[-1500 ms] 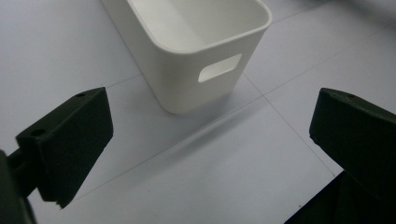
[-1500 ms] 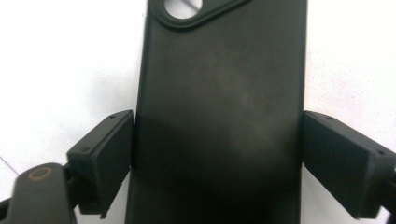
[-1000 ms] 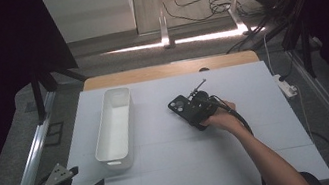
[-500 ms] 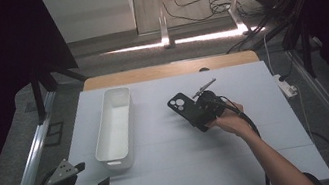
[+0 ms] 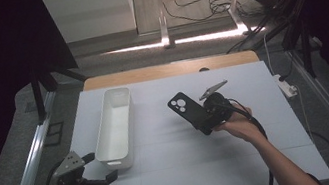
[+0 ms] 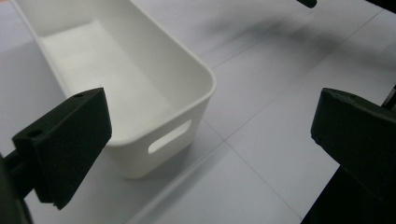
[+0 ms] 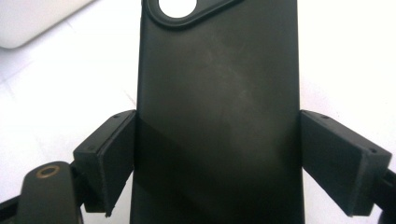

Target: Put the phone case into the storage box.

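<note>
— Grippers? Where's the phone case?
— Right gripper (image 5: 206, 118) clamps the black phone case (image 5: 187, 111) by its long edges, right of the white bin (image 5: 116, 126), open mat between.
— Left one?
— Left gripper (image 5: 96, 174), jaws apart and empty, sits at the bin's near end, by the mat's (image 5: 176, 171) near-left edge.

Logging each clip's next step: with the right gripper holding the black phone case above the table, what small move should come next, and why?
Probably carry the phone case leftward toward the white bin. The right gripper clamps the case by both long edges and holds it off the table, and the bin stands empty. The left gripper is open near the bin's near end, so it may steady the bin.
</note>
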The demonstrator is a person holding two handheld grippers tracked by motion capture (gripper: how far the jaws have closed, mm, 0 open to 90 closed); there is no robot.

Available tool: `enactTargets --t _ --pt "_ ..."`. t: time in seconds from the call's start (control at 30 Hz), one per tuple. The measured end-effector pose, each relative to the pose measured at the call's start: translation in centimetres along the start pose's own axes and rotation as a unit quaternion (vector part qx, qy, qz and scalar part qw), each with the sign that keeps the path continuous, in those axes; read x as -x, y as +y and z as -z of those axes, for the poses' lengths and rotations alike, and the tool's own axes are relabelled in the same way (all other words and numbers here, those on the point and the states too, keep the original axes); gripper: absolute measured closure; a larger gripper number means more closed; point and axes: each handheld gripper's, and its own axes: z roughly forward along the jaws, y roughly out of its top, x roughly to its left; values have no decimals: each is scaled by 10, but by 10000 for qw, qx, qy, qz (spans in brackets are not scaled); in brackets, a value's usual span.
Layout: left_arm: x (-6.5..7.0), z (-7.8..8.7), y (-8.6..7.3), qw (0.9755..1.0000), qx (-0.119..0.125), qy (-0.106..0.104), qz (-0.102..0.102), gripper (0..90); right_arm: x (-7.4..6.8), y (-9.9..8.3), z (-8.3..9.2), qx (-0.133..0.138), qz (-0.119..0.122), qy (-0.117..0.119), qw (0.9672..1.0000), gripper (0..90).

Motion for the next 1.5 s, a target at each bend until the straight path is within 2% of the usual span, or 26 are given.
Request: enactTargets --t 0.17,0.3,0.33,0.67,0.77,0.97,1.07,1.33,1.5 --pt "0 -5 7 10000 11 -83 -48 0 -5 -6 12 143 21 113 9998 150" --pt "0 -10 17 9998 -77 -132 -110 0 -8 -9 18 235 58 148 9996 150" --pt "-1 -13 20 9997 -80 -215 -111 0 -9 -12 23 326 58 201 9992 151" --pt "-1 -27 32 9988 -45 -430 -239 0 -19 -22 38 557 176 362 9976 150" --pt "0 -31 38 9974 -38 -644 -319 0 -22 -27 45 647 213 464 9966 150" --pt "1 -36 46 9953 45 -854 -450 0 -26 -34 57 815 258 580 9947 150" --pt "2 -39 49 9947 51 -888 -509 0 -28 -37 60 881 260 644 9937 150" --pt "8 -56 65 9893 97 -1241 -767 0 -32 -47 71 997 314 806 9913 149" --pt "11 -64 71 9874 123 -1339 -838 0 -34 -52 76 1065 345 846 9901 149"
